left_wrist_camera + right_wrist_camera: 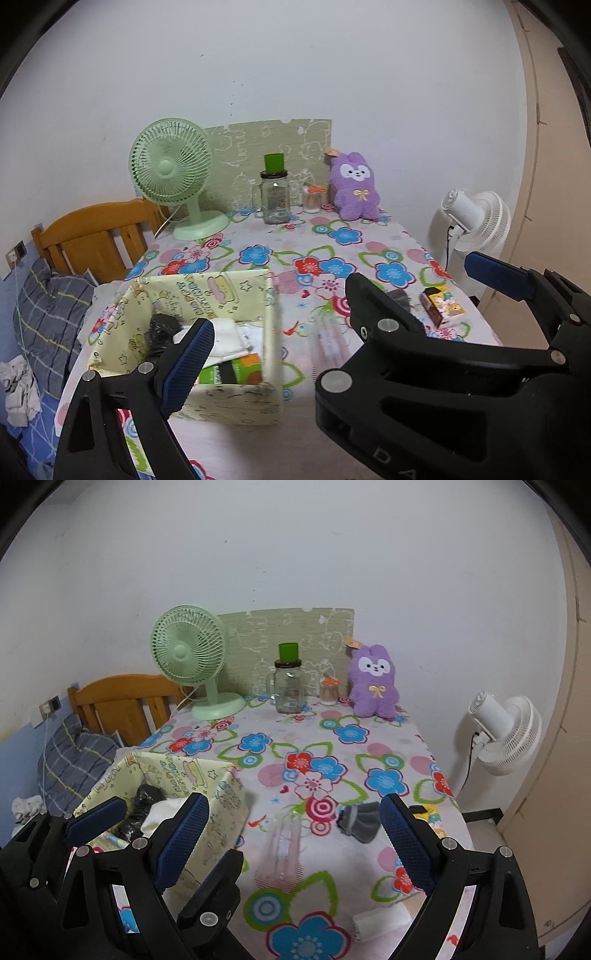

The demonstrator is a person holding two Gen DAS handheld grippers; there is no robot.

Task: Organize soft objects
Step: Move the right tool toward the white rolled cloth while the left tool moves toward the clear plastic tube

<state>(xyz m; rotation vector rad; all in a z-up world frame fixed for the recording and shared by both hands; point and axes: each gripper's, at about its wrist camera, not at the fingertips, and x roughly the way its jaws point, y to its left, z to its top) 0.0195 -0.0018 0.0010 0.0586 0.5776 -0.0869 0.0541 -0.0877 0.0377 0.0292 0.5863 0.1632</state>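
A pale yellow fabric box [236, 291] [221, 805] sits at the table's front left, holding a black soft item [162, 328] [142, 805], white cloth [229, 338] and a green-orange carton [236, 371]. A purple plush [354, 186] [375, 681] stands at the back. A grey soft pouch [360, 819] lies on the tablecloth; a rolled white cloth [380, 921] lies near the front edge. My left gripper [340, 306] is open and empty, over the box's right side. My right gripper [295, 845] is open and empty, above a clear pink plastic packet [282, 853].
A green desk fan [173, 177], a glass jar with green lid [275, 195] and a small toothpick jar [312, 199] stand at the back. A small colourful box [441, 304] lies at right. A white floor fan [506, 734] stands beside the table; a bed lies left.
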